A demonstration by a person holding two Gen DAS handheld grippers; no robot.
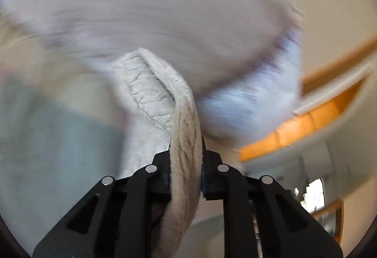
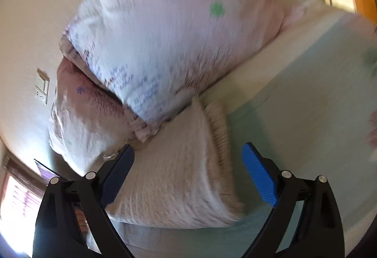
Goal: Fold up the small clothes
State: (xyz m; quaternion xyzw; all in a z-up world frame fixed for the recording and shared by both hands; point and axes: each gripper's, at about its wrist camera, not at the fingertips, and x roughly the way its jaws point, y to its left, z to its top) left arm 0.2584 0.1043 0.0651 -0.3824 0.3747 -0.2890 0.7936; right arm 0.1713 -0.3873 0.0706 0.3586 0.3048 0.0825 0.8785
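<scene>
The left gripper is clamped on a thick hem of the cream knit, lifting it off the bed. The right gripper hangs wide apart and empty over the knit's body, beside the pillows. Soft, light, floppy, probably stretchy: best pinched at hems or corners.

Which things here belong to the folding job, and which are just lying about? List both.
Job:
- beige knit garment
- left gripper, shut on the garment's edge
- right gripper, open over it

Lying about:
- floral pillows
- light green bedsheet
- wall switch
</scene>
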